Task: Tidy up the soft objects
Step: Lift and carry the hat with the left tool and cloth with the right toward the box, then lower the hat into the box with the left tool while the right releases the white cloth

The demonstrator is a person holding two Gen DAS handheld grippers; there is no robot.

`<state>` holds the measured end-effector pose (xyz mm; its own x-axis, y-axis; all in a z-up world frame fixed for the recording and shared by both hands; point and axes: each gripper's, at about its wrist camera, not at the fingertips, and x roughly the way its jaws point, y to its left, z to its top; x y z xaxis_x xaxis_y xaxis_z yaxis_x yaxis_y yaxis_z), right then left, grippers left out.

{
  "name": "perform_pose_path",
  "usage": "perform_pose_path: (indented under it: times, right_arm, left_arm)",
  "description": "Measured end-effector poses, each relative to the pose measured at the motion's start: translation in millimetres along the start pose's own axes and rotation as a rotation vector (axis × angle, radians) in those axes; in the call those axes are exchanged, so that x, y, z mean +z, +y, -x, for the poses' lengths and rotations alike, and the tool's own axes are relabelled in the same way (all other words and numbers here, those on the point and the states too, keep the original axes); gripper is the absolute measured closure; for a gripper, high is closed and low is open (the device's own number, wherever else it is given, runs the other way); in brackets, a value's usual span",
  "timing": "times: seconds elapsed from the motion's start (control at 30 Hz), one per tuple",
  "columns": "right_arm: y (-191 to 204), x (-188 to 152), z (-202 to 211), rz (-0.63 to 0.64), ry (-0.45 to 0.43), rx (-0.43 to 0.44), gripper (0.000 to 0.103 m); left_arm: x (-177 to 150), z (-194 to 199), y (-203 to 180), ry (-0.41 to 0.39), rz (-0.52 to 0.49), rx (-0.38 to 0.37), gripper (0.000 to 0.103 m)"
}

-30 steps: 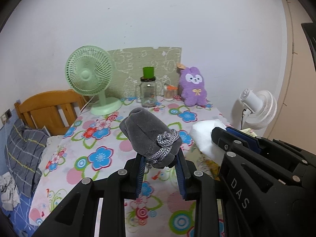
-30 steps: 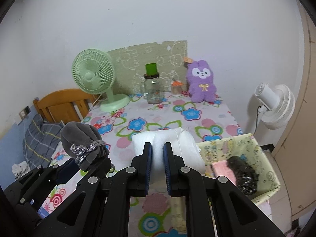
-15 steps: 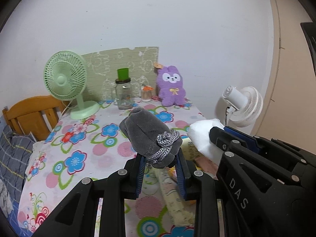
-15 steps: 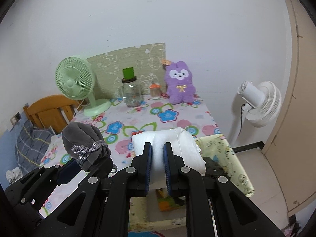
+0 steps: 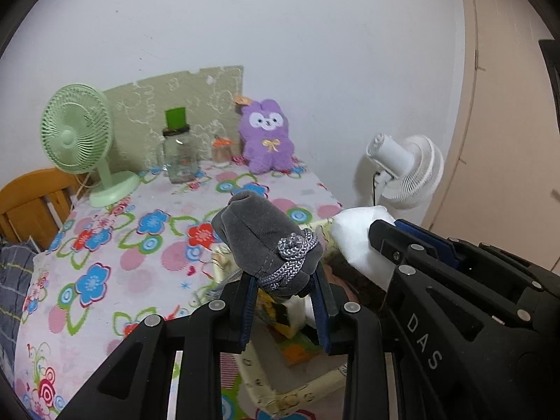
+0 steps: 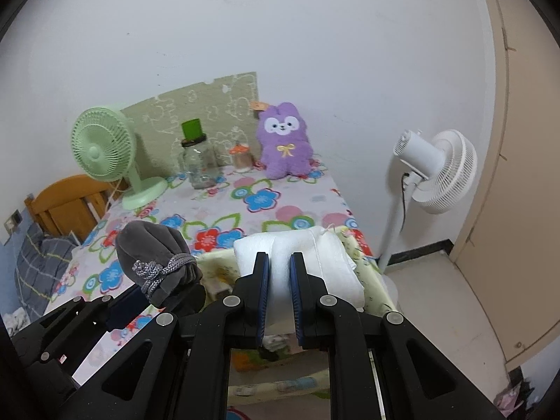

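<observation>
While a flower-print cloth [image 6: 280, 206] covers the table, a pale yellow patterned fabric bin [image 6: 367, 273] sits at its near right corner. Above the bin, the right gripper [image 6: 280, 266] is clenched on a folded white foam pad [image 6: 315, 255]. Beside it, the left gripper [image 5: 285, 280] grasps a grey velvet drawstring pouch [image 5: 255, 234] over the bin's left edge.

Table under a flowered cloth [image 6: 266, 206] filling mid-frame, along its far edge a green desk fan [image 6: 105, 154] at left, glass jar with green lid [image 6: 197, 164], small orange-capped jar [image 6: 241, 157], purple plush bunny [image 6: 284, 143] at right
</observation>
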<state>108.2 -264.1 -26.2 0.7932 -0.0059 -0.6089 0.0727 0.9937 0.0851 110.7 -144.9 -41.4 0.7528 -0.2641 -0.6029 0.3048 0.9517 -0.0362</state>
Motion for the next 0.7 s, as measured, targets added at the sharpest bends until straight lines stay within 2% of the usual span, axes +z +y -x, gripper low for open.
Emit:
perform_pose_path:
  times: [0.27, 0.43, 0.5, 0.57, 0.7]
  right_arm:
    - [-19.7, -9.3, -17.7, -0.042, 0.047, -0.024, 0.087]
    - [-22.8, -13.9, -27.6, -0.051, 0.069, -0.014, 0.088]
    - [-22.3, -14.8, -30.9, -0.053, 0.074, -0.009, 0.088]
    - [-20.9, -15.0, -34.0, -0.052, 0.077, -0.002, 0.088]
    - [-17.7, -14.4, -40.6, -0.050, 0.081, 0.016, 0.088]
  left_arm:
    - [-4.5, -25.6, -13.4, 0.077, -0.038, -0.037, 0.072]
    - [-6.4, -38.8, -13.9, 0.119, -0.062, -0.022, 0.060]
    - [-6.6, -41.1, -12.9, 0.128, -0.066, -0.014, 0.047]
    - [-6.6, -41.7, -11.5, 0.131, -0.069, -0.012, 0.040]
    - [-7.0, -43.7, -8.1, 0.150, -0.070, -0.020, 0.039]
